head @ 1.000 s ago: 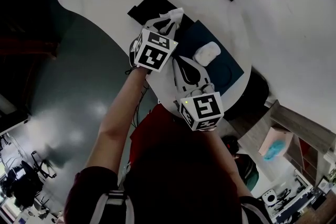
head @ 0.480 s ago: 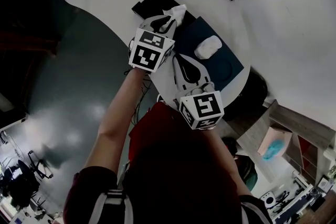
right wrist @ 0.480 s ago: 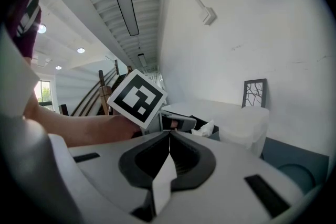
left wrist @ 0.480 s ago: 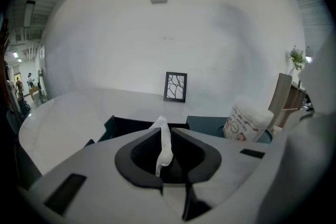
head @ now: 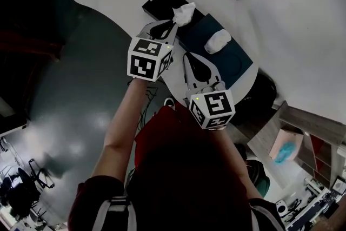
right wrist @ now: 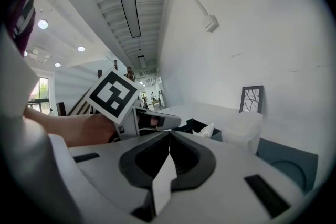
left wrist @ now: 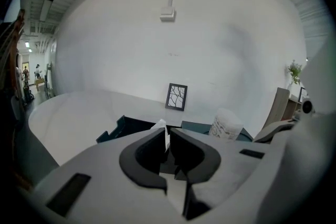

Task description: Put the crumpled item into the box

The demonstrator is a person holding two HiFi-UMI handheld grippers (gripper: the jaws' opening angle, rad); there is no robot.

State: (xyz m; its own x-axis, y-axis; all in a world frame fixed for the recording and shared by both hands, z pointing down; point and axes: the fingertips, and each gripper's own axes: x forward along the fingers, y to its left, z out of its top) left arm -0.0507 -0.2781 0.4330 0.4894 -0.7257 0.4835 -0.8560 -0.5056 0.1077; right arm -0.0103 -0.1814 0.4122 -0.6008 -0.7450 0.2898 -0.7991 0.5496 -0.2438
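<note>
**Crumpled tissue, held at box corner**

Head view: the left gripper (head: 174, 23) reaches toward 1 o'clock. The white crumpled tissue (head: 184, 12) sits at its tips, over the black box's (head: 160, 1) 4 o'clock corner and beside the dark blue mat (head: 233, 60). The tissue's long axis runs 7 to 1 o'clock, loose end outward. The right gripper (head: 188, 57) lies at its 5 o'clock, apart.

Left gripper view: the jaws are clenched on the tissue, seen only as a thin white sliver upright between them, pointing to 12 o'clock.

Right gripper view: the jaws are pressed together, nothing between. The tissue shows whole at 1 o'clock, peak up. The left gripper's marker cube (right wrist: 113, 94) is at 10 o'clock.
</note>
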